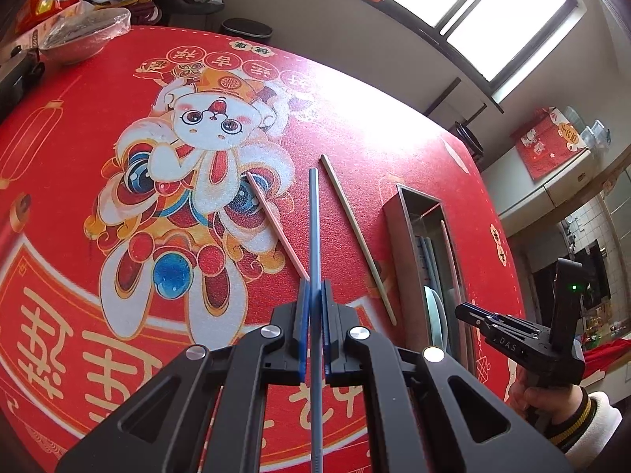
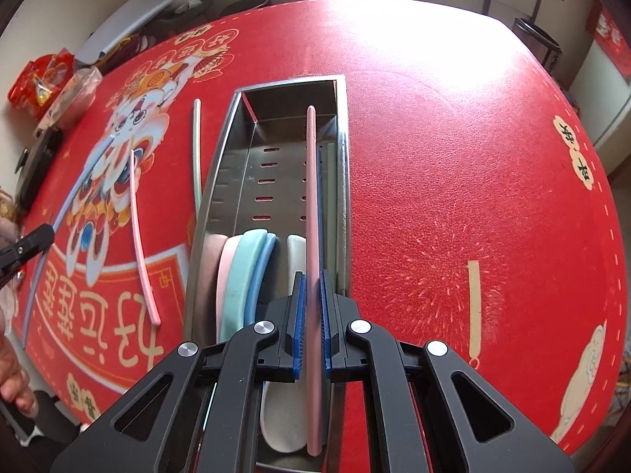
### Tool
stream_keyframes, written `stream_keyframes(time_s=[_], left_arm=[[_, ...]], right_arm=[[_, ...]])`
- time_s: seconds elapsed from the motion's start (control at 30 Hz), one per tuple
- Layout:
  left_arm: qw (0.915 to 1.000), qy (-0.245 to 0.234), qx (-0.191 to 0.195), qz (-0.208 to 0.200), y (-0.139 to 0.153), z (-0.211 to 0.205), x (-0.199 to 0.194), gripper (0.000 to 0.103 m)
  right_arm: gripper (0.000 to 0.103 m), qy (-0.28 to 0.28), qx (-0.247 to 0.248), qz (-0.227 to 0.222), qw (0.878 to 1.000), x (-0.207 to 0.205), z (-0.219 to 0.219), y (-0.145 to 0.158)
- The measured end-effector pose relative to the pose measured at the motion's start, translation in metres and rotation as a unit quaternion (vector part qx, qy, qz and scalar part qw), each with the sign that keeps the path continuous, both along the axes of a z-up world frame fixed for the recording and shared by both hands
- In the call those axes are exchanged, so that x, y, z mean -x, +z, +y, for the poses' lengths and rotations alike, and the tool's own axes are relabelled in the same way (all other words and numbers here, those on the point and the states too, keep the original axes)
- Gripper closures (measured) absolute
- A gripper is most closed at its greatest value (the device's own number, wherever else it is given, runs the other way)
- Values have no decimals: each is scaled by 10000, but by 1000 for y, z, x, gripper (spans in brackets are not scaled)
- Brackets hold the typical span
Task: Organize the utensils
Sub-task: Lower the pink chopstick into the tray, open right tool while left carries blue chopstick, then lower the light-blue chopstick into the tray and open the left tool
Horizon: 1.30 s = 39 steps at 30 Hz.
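Gripping a slim blue chopstick between its blue pads, the left gripper holds it above the red printed mat on the worktop, the stick running forward along the fingers. Right gripper is clamped on a slim pink chopstick, held lengthwise over the open rectangular stainless-steel utensil tray, which has a slotted floor. Tray already contains pastel ceramic spoons at its near end and a dark blue stick along its right wall. Loose on the mat, left of the tray: a pale green chopstick and a second pink chopstick, apart from each other.
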State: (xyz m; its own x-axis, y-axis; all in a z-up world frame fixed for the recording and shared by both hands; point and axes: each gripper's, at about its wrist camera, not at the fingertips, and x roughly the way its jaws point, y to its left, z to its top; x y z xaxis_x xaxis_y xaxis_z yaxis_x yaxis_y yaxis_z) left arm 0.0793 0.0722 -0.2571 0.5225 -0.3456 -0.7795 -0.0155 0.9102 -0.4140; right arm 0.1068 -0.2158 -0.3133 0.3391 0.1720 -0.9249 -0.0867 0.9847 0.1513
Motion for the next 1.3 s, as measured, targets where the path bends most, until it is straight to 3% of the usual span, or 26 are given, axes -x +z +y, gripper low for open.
stream_keyframes(time_s=[0.23,0.53,0.6,0.63,0.67,0.8,0.9,1.3], left_arm=[[9999,92,-43,-12,5,-2,1,98],[10000,-50,33,-33,11,-21,-3,98],[10000,-85,41,-28,12,-27,-3,98],[9999,-110,48,-30,13,-31,-3,98],[9999,-136,40,-37,14,-35,-3,98],[9998,-197,-2,-36,14,-48,-4,98],[9998,-217,-23,-26,14,-57,-3,98],[9997,-238,106,28,11,-116,-6,98]], right_arm=[[94,-64,-143,75,9998,-2,-3,-2],[93,-107,-494,-197,9985,0,-16,18],[79,-49,-683,-217,9974,0,-19,23],[53,-26,-728,-260,9970,1,-21,25],[40,-17,-759,-358,9965,3,-22,29],[38,68,-899,-528,9945,8,-30,39],[14,103,-810,-702,9942,10,-35,45],[14,16,-1012,-1013,9897,16,-85,50]])
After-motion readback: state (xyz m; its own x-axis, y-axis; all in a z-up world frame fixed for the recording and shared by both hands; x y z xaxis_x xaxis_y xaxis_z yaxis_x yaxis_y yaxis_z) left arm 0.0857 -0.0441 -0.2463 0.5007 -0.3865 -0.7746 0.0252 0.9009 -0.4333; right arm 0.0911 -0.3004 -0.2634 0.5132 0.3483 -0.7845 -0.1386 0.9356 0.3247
